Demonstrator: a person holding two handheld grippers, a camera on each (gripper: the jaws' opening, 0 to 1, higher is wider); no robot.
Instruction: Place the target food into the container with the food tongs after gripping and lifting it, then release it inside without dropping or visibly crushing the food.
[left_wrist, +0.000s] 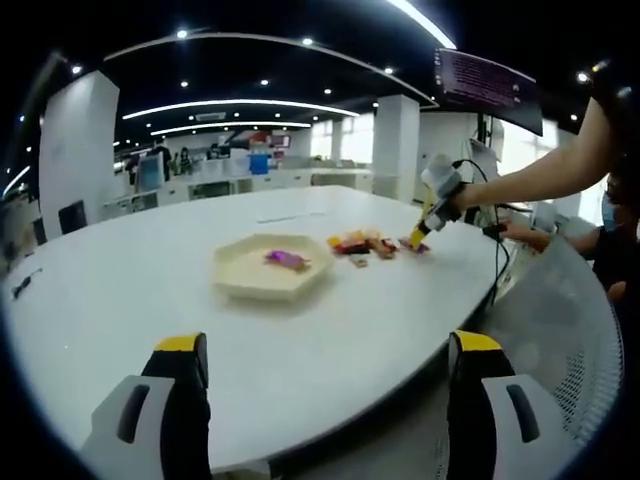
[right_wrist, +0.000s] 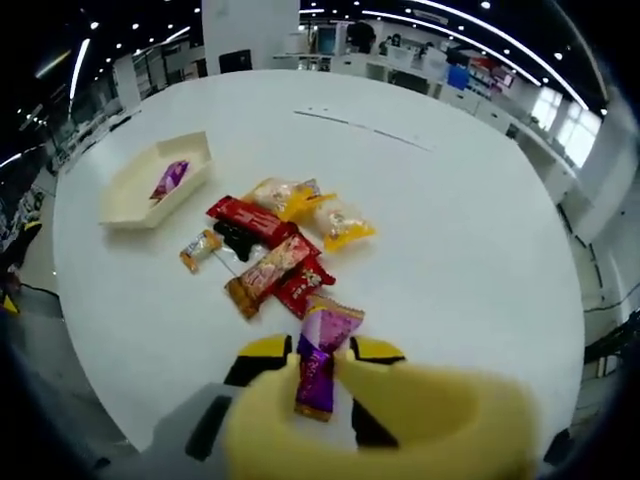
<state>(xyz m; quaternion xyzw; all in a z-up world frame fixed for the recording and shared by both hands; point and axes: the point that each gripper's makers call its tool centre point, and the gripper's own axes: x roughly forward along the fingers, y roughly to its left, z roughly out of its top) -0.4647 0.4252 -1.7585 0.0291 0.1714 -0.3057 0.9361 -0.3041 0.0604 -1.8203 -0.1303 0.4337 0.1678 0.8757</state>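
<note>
Right gripper view, nearest item: right gripper (right_wrist: 318, 372), holding yellow food tongs (right_wrist: 420, 425) whose two arms converge forward and are pinched on a purple-wrapped candy (right_wrist: 322, 352); the gripper's own jaws are closed against the tongs. The candy stands roughly upright between the tong tips, its upper end fanned open, at the near edge of the snack pile; whether it is clear of the table cannot be told. Next: snack pile (right_wrist: 272, 250) on the white table (right_wrist: 450, 220), comprising red packets, an orange-brown bar, a small orange-tan wrapped piece at the left side, a dark wrapper, and yellow bags on the far side, several overlapping or touching. Further, to the left in this view: cream hexagonal tray (right_wrist: 128, 186), well apart from the pile, containing one purple-wrapped sweet (right_wrist: 169, 179). Left gripper view, nearest item: left gripper (left_wrist: 328, 350), yellow-tipped jaws set wide apart with nothing between them, held short of the table edge. Beyond: the tray at mid-table, then the pile just right of it, with the right gripper reaching down at the pile's far end, a person's bare forearm (left_wrist: 540, 170) behind it. Farthest: open office with ceiling lights and white columns.
</note>
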